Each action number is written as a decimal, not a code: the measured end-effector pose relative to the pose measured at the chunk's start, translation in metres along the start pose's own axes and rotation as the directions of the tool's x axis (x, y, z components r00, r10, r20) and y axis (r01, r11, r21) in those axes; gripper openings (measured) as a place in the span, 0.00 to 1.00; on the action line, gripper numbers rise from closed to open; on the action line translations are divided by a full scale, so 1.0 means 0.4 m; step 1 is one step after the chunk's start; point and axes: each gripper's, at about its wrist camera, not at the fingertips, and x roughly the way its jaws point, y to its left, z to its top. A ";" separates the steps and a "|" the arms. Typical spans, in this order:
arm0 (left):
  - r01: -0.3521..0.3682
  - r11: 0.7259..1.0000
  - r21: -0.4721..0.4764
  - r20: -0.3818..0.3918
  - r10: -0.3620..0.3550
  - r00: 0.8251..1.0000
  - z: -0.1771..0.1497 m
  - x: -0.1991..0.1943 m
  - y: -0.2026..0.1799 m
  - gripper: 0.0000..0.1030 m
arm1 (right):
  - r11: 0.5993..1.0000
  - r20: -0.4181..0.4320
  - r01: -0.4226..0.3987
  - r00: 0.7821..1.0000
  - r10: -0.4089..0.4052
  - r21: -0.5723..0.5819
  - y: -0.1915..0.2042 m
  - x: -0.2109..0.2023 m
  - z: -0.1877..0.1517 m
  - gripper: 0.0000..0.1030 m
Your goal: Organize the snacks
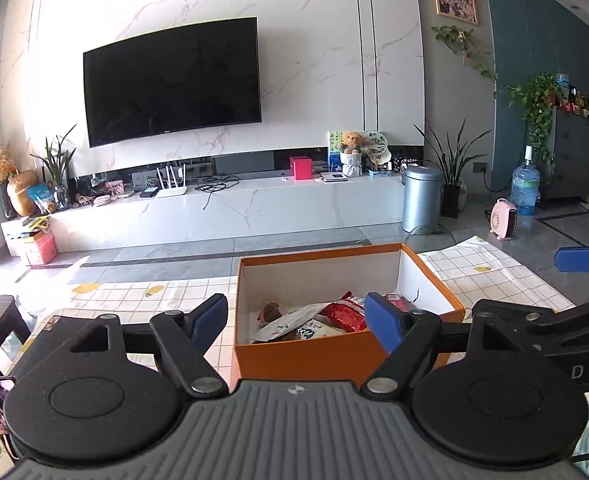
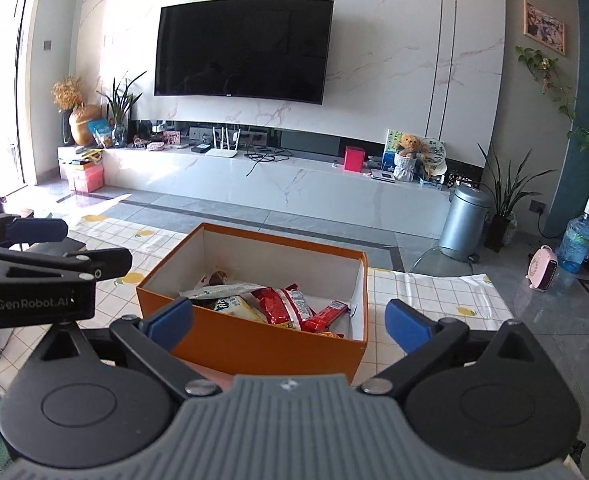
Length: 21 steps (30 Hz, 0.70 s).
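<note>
The snacks sit in a heap on the floor of an open orange box [image 2: 254, 352] with white inner walls: a red crinkled packet [image 2: 284, 304] in the middle, a slim red bar [image 2: 326, 315] lying against its right side, a white packet with blue print [image 2: 234, 306] at its left, a long pale wrapper [image 2: 218, 291] laid across the back of the heap, and a brown-topped packet [image 2: 217, 278] behind that, near the far left corner. In the left wrist view the same heap shows with the red packet [image 1: 344, 314] toward the right of the box [image 1: 306, 354]. The box stands on a table covered by a white checked cloth with yellow lemon prints [image 2: 434, 296], and the cloth lies bare to the right of the box. The right gripper [image 2: 288, 322] hangs just in front of the box's near wall, its jaws spread wide with nothing between them, the blue pads [image 2: 170, 320] about as far apart as the box is wide. The left gripper [image 1: 296, 320] is likewise held before the box, jaws wide apart and empty. Beyond the table are a grey tiled floor, a white marble media shelf [image 2: 294, 184] with a router [image 2: 222, 152] and a red box [image 2: 353, 159], a wall-mounted television [image 2: 242, 48], a grey bin [image 2: 464, 220] and a pink heater [image 2: 542, 274].
</note>
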 end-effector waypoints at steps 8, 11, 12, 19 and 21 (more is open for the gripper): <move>-0.013 1.000 -0.015 -0.021 0.012 1.000 -0.046 -0.020 -0.001 0.88 | 0.995 0.042 0.071 0.996 -0.074 0.065 0.016 -0.064 -0.063 0.96; -0.002 0.999 -0.051 -0.037 0.000 0.999 -0.055 -0.016 0.011 0.88 | 0.991 0.048 0.081 0.995 -0.086 0.104 0.013 -0.065 -0.076 0.96; 0.000 0.998 -0.055 -0.041 -0.002 0.999 -0.057 -0.013 0.015 0.88 | 0.990 0.049 0.078 0.995 -0.084 0.115 0.014 -0.065 -0.079 0.96; -0.033 0.998 -0.050 -0.102 0.028 0.994 -0.085 0.012 0.022 0.89 | 0.993 0.039 0.061 0.997 -0.065 0.103 0.032 -0.038 -0.104 0.96; -0.042 0.998 -0.043 -0.133 0.036 0.990 -0.097 0.027 0.026 0.89 | 0.993 0.022 0.059 0.998 -0.061 0.099 0.038 -0.017 -0.113 0.96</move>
